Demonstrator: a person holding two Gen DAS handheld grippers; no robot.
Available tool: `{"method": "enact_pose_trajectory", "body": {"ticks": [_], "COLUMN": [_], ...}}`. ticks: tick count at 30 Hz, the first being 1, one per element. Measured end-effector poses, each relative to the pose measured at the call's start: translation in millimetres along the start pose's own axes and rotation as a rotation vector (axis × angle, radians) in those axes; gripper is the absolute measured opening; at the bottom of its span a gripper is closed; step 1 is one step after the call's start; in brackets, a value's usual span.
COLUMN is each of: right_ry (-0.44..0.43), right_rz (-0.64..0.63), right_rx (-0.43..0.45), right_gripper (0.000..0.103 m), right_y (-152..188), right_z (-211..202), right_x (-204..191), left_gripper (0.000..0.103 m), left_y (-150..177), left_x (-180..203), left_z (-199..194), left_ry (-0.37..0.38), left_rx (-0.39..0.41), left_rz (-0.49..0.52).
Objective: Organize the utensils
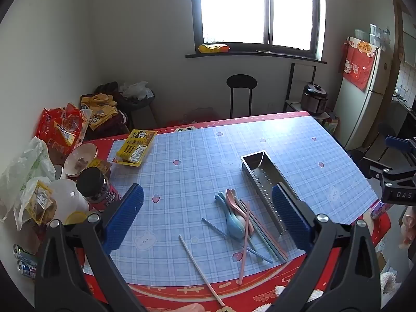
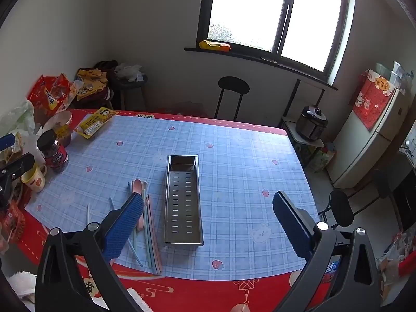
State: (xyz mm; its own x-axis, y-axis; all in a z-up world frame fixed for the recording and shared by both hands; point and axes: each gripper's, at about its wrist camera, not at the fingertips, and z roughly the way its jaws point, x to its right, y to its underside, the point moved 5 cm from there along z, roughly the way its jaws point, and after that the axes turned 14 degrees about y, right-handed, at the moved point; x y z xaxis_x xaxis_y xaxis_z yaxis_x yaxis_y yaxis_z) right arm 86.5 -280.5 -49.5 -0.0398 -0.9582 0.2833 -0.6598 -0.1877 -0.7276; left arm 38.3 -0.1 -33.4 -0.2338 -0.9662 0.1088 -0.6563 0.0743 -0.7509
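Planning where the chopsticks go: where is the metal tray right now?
The metal tray lies empty near the middle of the blue plaid mat, lengthwise in the right wrist view, immediately right of the spoons and chopsticks pile.

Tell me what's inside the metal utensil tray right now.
Nothing: the metal tray shows only its bare slotted floor and a small divided section at the far end. The spoons and chopsticks lie beside it on the table.

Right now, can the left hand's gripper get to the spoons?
Probably yes. The left gripper is open, and the spoons lie uncovered on the table ahead of it, though chopsticks cross them.
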Motion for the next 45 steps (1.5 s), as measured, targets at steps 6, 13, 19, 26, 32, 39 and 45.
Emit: {"method": "enact_pose_trajectory", "body": {"ticks": [6, 13, 19, 26, 32, 39, 45], "right_ry": [-0.008, 0.002, 0.009, 0.009, 0.011, 0.011, 0.013], "right_rz": [0.008, 0.009, 0.008, 0.007, 0.006, 0.004, 0.006], "right_rx": [-0.006, 0.003, 0.011, 0.012, 0.013, 0.015, 0.017], "right_gripper": [0.098, 0.098, 0.098, 0.098, 0.098, 0.098, 0.098], "right_y": [0, 0, -3, -3, -4, -4, -4], "right_z": [1, 2, 1, 0, 0, 0, -2], "right_x": [2, 9, 8, 9, 8, 8, 10], "left_gripper": [0.098, 0.098, 0.098, 0.098, 0.098, 0.098, 0.098], "left_y": [-4, -5, -5, -10, -8, -6, -5], "left_x": [1, 3, 4, 5, 2, 1, 0], "left_z": [-2, -3, -4, -3, -7, -9, -9], "left_ry": [0.003, 0.001, 0.003, 0.0, 0.006, 0.009, 0.008], "left_rx": [0.01, 0.013, 0.011, 0.01, 0.015, 0.02, 0.021], "left_rz": [0.006, 0.008, 0.007, 0.007, 0.0, -0.004, -0.003]}}
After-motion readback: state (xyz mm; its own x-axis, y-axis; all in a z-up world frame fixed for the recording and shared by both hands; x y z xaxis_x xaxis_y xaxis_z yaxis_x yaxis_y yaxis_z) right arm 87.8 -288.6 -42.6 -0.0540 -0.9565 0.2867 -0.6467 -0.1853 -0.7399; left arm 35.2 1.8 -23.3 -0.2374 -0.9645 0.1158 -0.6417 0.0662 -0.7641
